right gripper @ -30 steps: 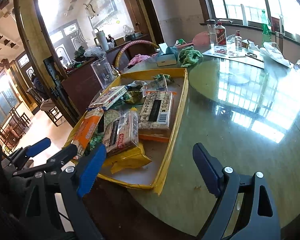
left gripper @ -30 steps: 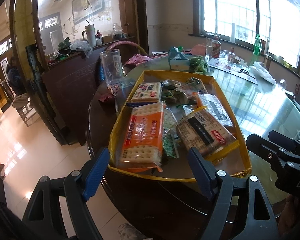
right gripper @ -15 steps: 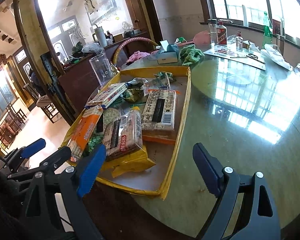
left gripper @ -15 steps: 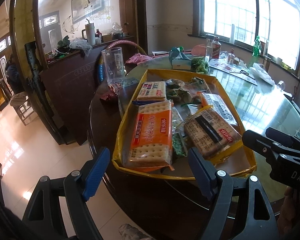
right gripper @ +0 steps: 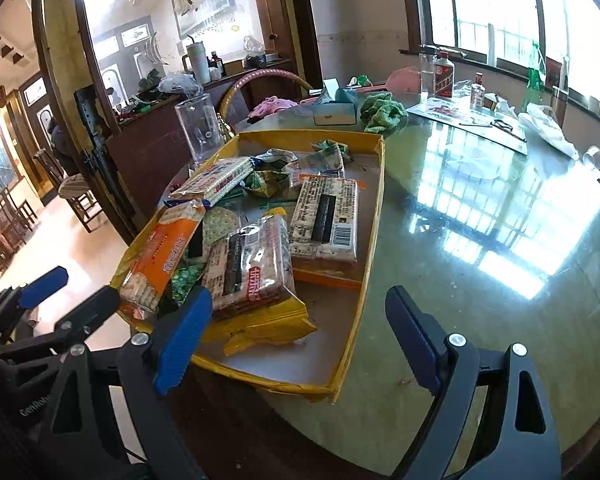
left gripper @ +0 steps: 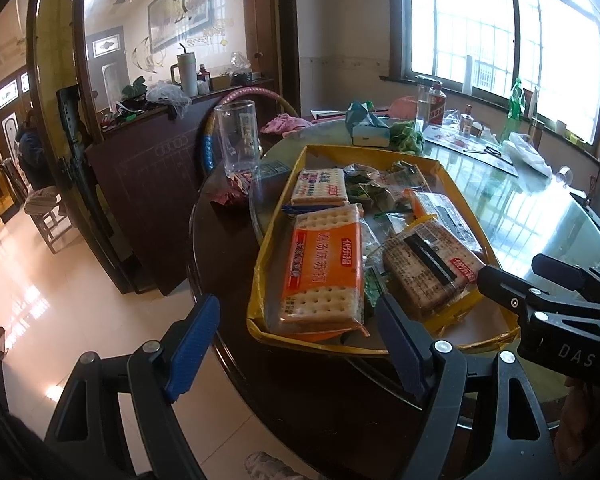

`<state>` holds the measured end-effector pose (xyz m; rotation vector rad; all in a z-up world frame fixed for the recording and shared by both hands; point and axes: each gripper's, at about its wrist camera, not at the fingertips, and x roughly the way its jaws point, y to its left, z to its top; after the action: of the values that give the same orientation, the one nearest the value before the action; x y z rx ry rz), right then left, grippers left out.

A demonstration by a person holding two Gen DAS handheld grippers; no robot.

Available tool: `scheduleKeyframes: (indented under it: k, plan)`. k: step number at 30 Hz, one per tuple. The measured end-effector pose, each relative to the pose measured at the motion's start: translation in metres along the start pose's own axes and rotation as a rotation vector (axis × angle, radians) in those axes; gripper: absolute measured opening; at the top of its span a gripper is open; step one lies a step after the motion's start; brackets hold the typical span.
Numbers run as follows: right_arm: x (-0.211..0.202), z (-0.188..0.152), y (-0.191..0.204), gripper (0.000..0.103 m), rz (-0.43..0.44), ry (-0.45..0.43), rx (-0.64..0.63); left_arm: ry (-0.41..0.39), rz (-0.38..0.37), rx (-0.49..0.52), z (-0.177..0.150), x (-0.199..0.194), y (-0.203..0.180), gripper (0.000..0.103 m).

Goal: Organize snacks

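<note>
A shallow yellow tray (left gripper: 440, 168) sits on the glass-topped round table and holds several snack packs. An orange cracker pack (left gripper: 324, 272) lies at its near left, a clear cracker pack (left gripper: 424, 268) at its near right, a blue-and-white pack (left gripper: 320, 188) behind. The tray (right gripper: 374, 216) and the same packs (right gripper: 256, 264) show in the right wrist view. My left gripper (left gripper: 296, 344) is open and empty, just short of the tray's near edge. My right gripper (right gripper: 300, 336) is open and empty over the tray's near corner.
A tall clear glass (left gripper: 238, 140) stands left of the tray near the table edge. A tissue box (left gripper: 368, 130), a green cloth (right gripper: 382, 108) and bottles (right gripper: 442, 72) stand at the back. The glass tabletop (right gripper: 500, 220) spreads to the right. Tiled floor (left gripper: 60, 300) lies left.
Both grippers have drifted a little nearer to the tray, which now looks larger in both views. Both stay open and empty; nothing on the tray has moved.
</note>
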<state>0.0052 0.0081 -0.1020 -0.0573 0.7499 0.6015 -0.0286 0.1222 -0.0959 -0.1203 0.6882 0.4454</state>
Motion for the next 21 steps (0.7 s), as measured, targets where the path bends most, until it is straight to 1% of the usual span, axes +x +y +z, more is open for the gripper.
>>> scheduleKeyframes:
  k: [9, 13, 17, 21]
  plan:
    - [0.0049, -0.001, 0.0021, 0.088, -0.008, 0.016, -0.015, 0.008, 0.034, 0.003, -0.0001, 0.0039, -0.0001, 0.08]
    - [0.0062, -0.0016, 0.0032, 0.088, -0.008, 0.02, -0.018, 0.012, 0.036, 0.006, -0.0003, 0.0038, -0.0019, 0.08]
    - [0.0076, -0.0019, 0.0032, 0.088, -0.005, 0.022, -0.019, -0.003, 0.041, 0.0, 0.0, 0.0024, -0.0014, 0.08]
    - [0.0088, -0.0026, 0.0035, 0.088, 0.0, 0.023, -0.021, 0.012, 0.044, 0.004, 0.0009, 0.0055, -0.0017, 0.08]
